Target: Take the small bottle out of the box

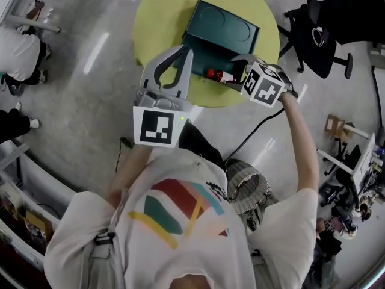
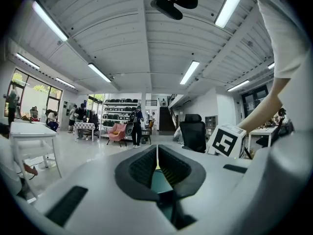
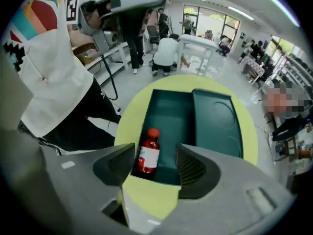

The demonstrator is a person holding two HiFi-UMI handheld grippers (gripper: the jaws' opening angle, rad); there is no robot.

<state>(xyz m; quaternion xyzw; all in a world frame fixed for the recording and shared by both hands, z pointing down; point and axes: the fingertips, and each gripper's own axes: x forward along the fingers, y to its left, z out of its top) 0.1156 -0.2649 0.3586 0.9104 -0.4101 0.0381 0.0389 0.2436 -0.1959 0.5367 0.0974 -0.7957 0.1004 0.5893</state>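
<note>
Your right gripper [image 3: 155,155] hangs released over the box [image 3: 168,106], with the small bottle [image 3: 148,153] lying inside at the end nearest you. Left gripper [image 2: 157,153] is clenched just beside the box. The box sits on a round yellow table [image 3: 146,195] on grey floor [image 1: 90,101].

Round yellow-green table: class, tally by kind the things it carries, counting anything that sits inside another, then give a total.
Dark teal rectangular box, opened: 1
Small red bottle with white label and red cap, lying inside that box: 1
Total: 2
</note>
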